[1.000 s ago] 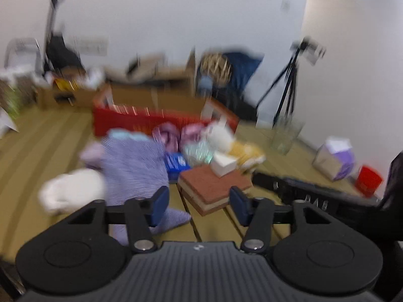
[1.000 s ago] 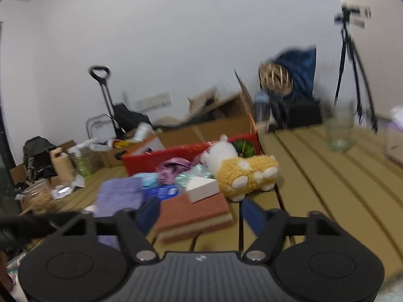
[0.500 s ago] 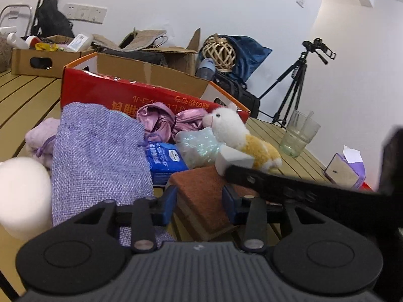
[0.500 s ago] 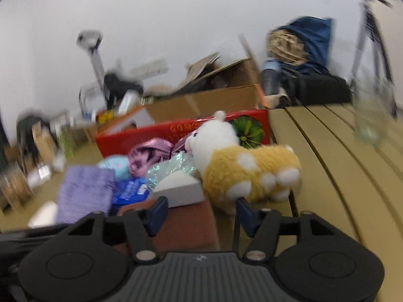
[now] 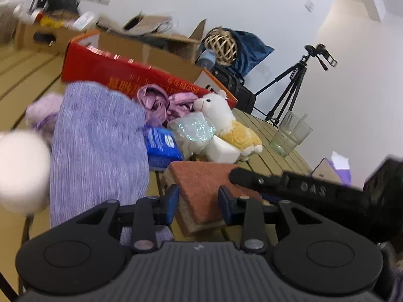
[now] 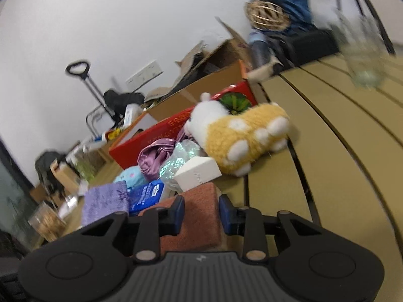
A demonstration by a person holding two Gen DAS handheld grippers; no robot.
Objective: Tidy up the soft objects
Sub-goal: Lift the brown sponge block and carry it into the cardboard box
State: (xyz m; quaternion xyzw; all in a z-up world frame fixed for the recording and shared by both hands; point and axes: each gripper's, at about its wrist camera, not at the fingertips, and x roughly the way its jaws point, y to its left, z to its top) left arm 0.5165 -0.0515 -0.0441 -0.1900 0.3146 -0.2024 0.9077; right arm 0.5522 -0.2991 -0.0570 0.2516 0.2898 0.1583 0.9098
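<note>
A brown-topped sponge block [image 5: 201, 188] lies on the slatted wooden table. My left gripper [image 5: 199, 198] has its blue pads on both sides of the block's near end. My right gripper [image 6: 201, 212] also straddles the block [image 6: 199, 214], pads close on either side; whether either grips is unclear. Its arm shows in the left wrist view [image 5: 302, 188]. Behind lie a white sponge wedge [image 6: 197, 173], a white and yellow plush [image 6: 241, 130], a purple woven pouch [image 5: 98, 136], a blue packet [image 5: 161, 146], pink satin cloth [image 5: 156, 100] and a glittery bag [image 5: 194, 130].
A red cardboard box [image 5: 121, 75] stands open behind the pile. A drinking glass [image 5: 289, 136] stands at the right. A white fluffy ball [image 5: 20, 166] lies at the left. A tissue box [image 5: 332, 168], a tripod [image 5: 294, 85] and cartons sit farther off.
Both grippers have moved forward and down onto the sponge block, and their jaws have narrowed around it. The right gripper has tilted.
</note>
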